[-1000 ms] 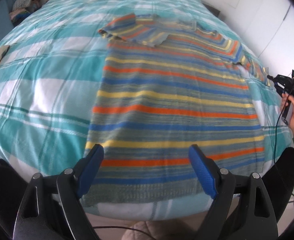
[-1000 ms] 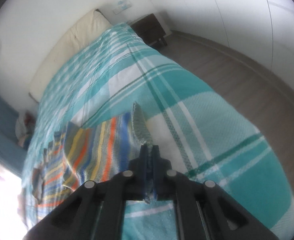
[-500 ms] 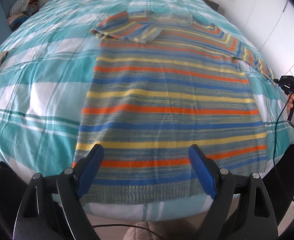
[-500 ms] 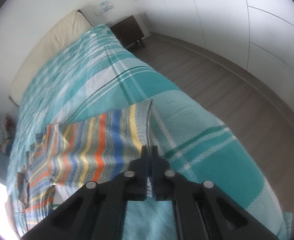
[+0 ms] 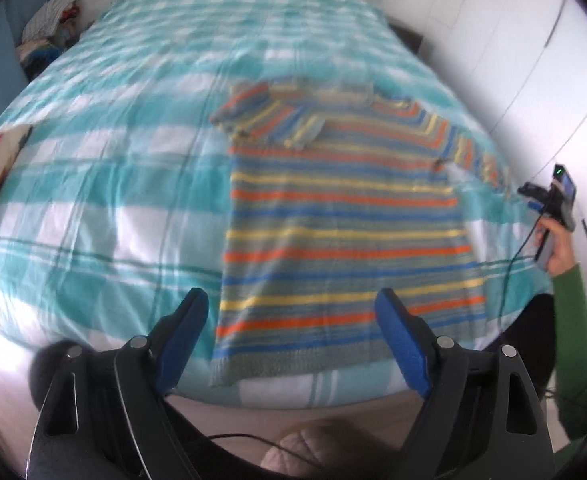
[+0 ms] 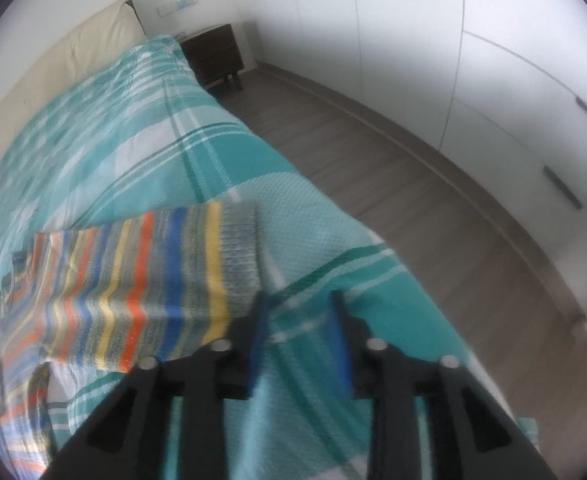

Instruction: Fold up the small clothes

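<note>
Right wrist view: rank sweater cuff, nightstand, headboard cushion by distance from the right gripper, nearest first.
From the right gripper:
1. Sweater cuff, just left of the open fingers, flat on the bedspread.
2. Nightstand, beside the bed's far end.
3. Headboard cushion, far left, about as far; too close to call.

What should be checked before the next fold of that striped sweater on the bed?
1. Right gripper has let go of the sleeve cuff: ok, its fingers have just been opening, nothing between them.
2. Left gripper open and empty: ok.
3. Striped sweater body flat on the bedspread: ok.
4. Far sleeve folded in: ok.
5. Near sleeve lying smooth: cannot tell, blurred.
</note>
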Demonstrator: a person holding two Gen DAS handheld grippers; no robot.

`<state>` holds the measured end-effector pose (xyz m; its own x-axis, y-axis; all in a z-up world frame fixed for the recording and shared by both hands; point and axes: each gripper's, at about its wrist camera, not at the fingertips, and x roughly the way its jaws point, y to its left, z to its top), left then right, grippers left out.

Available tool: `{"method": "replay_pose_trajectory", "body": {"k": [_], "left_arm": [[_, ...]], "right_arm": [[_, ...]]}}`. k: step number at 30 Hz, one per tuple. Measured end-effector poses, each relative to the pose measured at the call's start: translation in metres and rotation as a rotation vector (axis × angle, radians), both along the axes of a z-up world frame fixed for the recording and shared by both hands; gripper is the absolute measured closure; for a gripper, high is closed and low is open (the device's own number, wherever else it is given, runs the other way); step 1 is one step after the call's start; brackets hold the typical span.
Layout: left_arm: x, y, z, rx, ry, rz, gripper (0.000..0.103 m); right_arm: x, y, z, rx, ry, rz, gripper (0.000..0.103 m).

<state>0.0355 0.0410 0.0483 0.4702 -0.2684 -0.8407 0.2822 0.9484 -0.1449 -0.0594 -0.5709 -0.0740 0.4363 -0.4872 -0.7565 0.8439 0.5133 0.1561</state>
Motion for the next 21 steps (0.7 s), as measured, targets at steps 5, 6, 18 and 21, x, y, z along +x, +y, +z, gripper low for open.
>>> {"method": "replay_pose_trajectory", "body": {"k": [5,6,18,21], "left_arm": [[0.038,-0.036,0.051,0.002,-0.102,-0.176,0.004],[0.055,-0.046,0.043,0.012,-0.075,-0.209,0.004],[0.216,-0.147,-0.128,0.359,-0.147,-0.379,0.019],[0.251,-0.133,-0.159,0.316,-0.031,-0.300,0.031]], "right_arm": [[-0.020,0.051,0.045,-0.106,-0.093,0.073,0.052],[-0.019,0.069,0.052,-0.119,-0.122,0.122,0.049],[0.049,0.226,0.004,-0.208,-0.105,0.621,0.039],[0.049,0.229,-0.002,-0.211,-0.104,0.633,0.038]]}}
